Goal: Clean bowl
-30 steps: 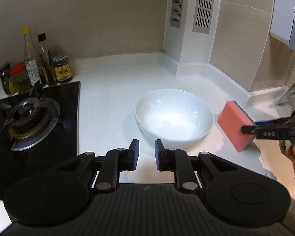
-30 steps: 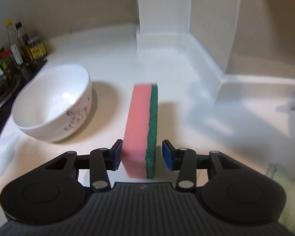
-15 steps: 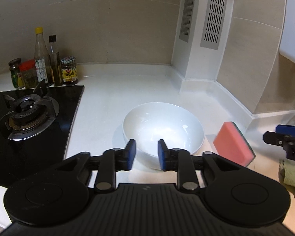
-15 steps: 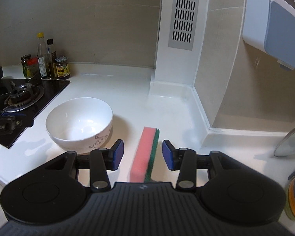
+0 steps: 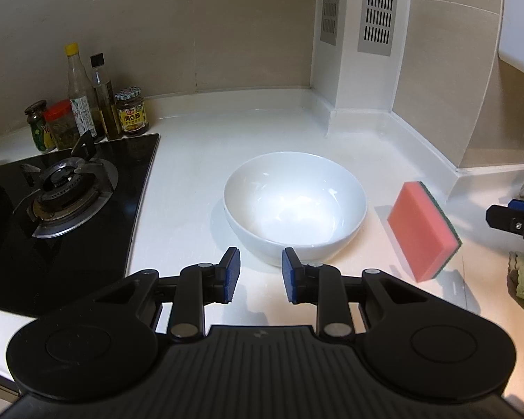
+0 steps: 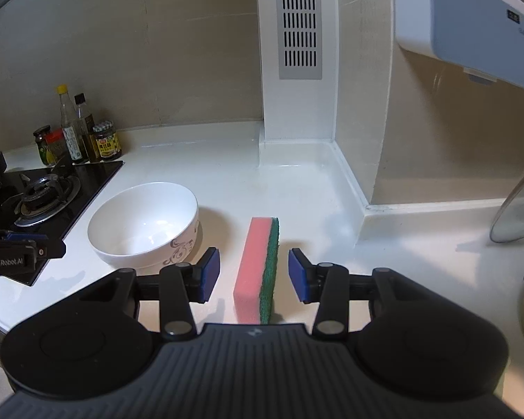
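One bowl (image 5: 295, 206), white, glazed, breakable, probably slippery; it sits on the counter (image 5: 262, 132), so take it at the rim. One sponge (image 6: 258, 265), soft, on edge beside it. Your left gripper (image 5: 261, 274) and right gripper (image 6: 254, 274) are spread, empty.

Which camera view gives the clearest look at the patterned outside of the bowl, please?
The right wrist view: the bowl shows its grey scroll pattern on the outer wall there. The left wrist view shows mainly its plain white interior and rim, no pattern.
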`<state>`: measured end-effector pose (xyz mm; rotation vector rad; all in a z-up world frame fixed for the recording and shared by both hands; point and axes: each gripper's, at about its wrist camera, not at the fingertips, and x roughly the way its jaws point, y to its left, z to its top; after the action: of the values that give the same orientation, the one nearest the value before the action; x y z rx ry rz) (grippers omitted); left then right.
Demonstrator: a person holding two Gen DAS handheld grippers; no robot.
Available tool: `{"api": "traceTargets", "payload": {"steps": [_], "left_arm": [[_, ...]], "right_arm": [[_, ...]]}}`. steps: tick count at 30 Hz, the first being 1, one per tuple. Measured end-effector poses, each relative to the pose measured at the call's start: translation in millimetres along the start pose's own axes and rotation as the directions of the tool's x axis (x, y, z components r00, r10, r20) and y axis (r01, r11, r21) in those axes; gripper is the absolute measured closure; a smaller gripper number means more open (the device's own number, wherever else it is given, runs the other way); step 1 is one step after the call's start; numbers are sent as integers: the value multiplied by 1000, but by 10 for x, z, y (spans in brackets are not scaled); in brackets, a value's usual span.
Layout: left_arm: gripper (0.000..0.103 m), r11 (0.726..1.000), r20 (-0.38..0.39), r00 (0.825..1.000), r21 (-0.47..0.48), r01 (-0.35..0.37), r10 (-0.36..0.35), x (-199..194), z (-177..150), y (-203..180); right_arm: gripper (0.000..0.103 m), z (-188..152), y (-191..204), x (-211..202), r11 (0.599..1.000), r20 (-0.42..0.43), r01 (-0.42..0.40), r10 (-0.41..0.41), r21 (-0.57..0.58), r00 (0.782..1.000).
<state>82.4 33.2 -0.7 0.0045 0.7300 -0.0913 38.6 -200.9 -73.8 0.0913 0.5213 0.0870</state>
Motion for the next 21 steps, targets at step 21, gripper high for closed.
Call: {"api": "traceTargets", "payload": {"steps": [21], "left_arm": [[71,995,47,996,-71,-71,74,-369,-253,-213]], "right_arm": [[64,-240,-144,-238,993,-2,-89,89,-80,996]]}}
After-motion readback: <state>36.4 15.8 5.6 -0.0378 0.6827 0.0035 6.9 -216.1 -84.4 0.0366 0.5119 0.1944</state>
